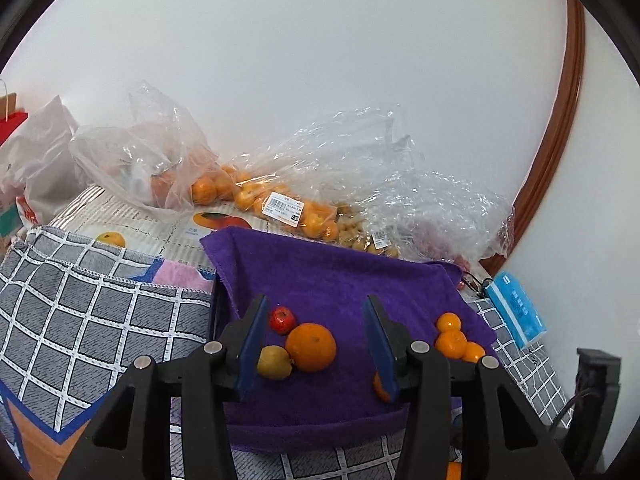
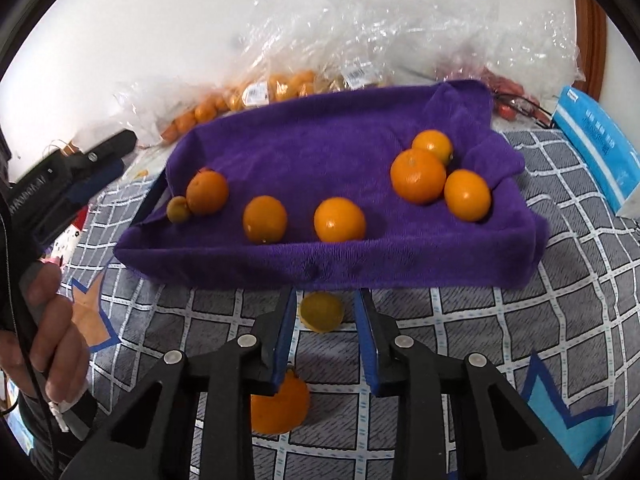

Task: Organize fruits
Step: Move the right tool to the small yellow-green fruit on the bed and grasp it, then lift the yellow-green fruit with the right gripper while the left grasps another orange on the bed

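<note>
Purple towel (image 2: 320,148) holds oranges (image 2: 418,176). Right gripper (image 2: 326,332) hovers low, jaws apart around yellowish fruit (image 2: 322,312) on checked cloth (image 2: 500,320); left gripper (image 1: 316,340) gapes empty above towel.

I see a deep purple towel (image 2: 328,136) carrying bright orange fruit (image 2: 418,176), one small red fruit (image 1: 282,320) and a dull yellow-green one (image 1: 274,362). Under it lies a grey cloth (image 2: 480,320) checked with white lines. My tools are black with blue pads (image 2: 286,340). A light blue packet (image 2: 596,152) sits alongside.
</note>
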Available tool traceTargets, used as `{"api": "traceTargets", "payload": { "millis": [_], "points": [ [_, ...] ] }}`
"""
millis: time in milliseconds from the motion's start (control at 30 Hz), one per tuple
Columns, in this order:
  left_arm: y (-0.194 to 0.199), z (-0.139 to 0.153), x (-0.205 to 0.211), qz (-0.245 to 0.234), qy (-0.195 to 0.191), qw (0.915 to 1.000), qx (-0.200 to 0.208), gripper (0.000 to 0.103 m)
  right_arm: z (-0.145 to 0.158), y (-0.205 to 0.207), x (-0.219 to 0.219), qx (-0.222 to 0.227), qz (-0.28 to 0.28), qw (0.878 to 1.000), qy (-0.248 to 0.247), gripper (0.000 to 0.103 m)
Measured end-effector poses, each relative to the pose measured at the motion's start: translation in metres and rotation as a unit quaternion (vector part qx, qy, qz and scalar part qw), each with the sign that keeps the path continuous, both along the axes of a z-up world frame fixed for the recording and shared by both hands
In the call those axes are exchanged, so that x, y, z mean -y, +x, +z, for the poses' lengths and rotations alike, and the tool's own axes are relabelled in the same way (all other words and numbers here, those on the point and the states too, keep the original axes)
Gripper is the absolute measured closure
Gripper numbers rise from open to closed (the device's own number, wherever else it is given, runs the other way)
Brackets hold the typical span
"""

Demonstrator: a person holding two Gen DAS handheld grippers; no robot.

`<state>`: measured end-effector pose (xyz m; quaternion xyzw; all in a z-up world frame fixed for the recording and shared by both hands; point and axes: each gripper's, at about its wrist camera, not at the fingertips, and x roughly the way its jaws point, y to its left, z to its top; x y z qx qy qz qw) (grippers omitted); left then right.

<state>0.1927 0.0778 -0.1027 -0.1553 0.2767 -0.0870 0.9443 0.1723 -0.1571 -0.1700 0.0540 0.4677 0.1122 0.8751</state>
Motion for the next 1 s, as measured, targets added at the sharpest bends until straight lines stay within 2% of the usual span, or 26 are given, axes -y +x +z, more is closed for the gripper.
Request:
{"api": "traceTargets", "payload": {
  "millis": [167,200,233,400,567,767,867,1000],
  "points": [
    [-0.003,0.003,-0.003,0.000,-0.008,0.9999,0.008,0.057,-0.007,0.002,-0.004,-0.008,0.005,1.000,0.002,0.073],
    [-0.003,0.004,-0.003,0.000,-0.008,0.9999,0.008,0.057,-0.007,0.002,-0.005,-0.008,0.006,1.000,0.005,0.078],
    [-0.003,0.004,-0.002,-0.001,-0.008,0.9999,0.007,0.057,-0.006,0.002,-0.006,-0.007,0.007,1.000,0.005,0.078],
    [-0.004,0.004,0.001,-0.008,-0.006,0.9999,0.008,0.057,0.012,-0.007,0.002,0.027,-0.010,1.000,-0.004,0.078],
    [-0.008,0.004,0.010,-0.021,0.001,0.9997,0.011,0.057,0.023,-0.023,0.023,0.070,-0.048,0.995,-0.051,0.078],
    [-0.013,0.003,0.030,-0.043,0.031,0.9984,0.018,0.057,0.012,-0.035,0.054,0.070,-0.077,0.992,-0.076,0.078],
    [-0.015,-0.001,0.043,-0.043,0.064,0.9967,0.023,0.057,0.001,-0.034,0.059,0.064,-0.083,0.990,-0.095,0.078],
    [-0.018,-0.003,0.057,-0.047,0.108,0.9926,0.032,0.057,-0.012,-0.033,0.063,0.058,-0.075,0.991,-0.096,0.077]
  ]
}}
